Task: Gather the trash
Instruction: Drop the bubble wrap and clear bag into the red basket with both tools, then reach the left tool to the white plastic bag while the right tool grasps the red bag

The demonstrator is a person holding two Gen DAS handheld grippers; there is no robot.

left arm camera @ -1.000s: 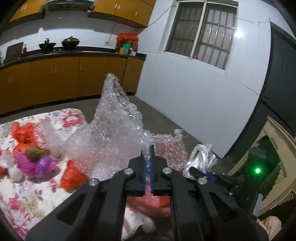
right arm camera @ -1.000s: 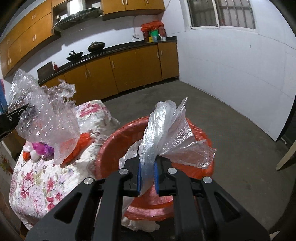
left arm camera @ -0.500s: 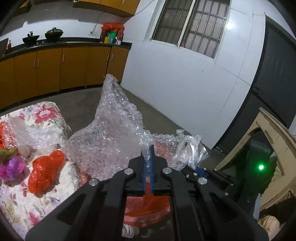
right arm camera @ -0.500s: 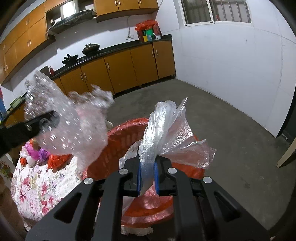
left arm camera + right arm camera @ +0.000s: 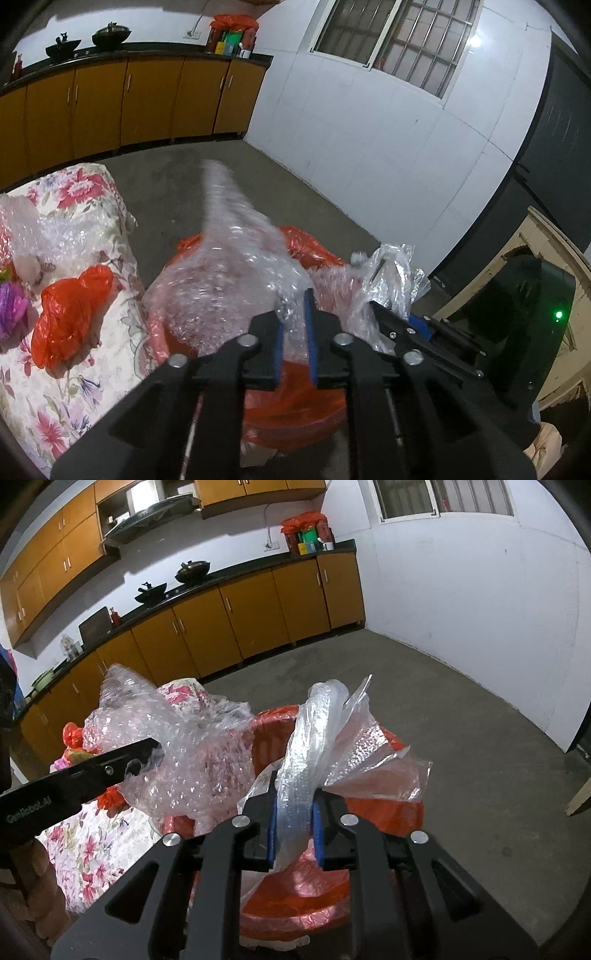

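Note:
A red bin lined with a red bag (image 5: pixel 295 406) (image 5: pixel 295 901) stands on the floor beside the table. My left gripper (image 5: pixel 293 339) is over the bin with its jaws parted; a sheet of bubble wrap (image 5: pixel 225 280) (image 5: pixel 177 753) is blurred and tips forward between the pads. My right gripper (image 5: pixel 295 830) is also over the bin, jaws slightly parted around a crumpled clear plastic bag (image 5: pixel 325 746), which also shows in the left wrist view (image 5: pixel 391 273).
A table with a floral cloth (image 5: pixel 74 376) (image 5: pixel 88 853) stands left of the bin and holds a red plastic bag (image 5: pixel 70 314), a purple wrapper (image 5: pixel 11 310) and more bubble wrap (image 5: pixel 48 236). Kitchen cabinets (image 5: pixel 240 616) line the far wall. Bare concrete floor (image 5: pixel 461 720) lies beyond.
Both grippers moved from beside the table to over the red bin. The left jaws have opened and the bubble wrap tips forward out of them. The right jaws have parted a little.

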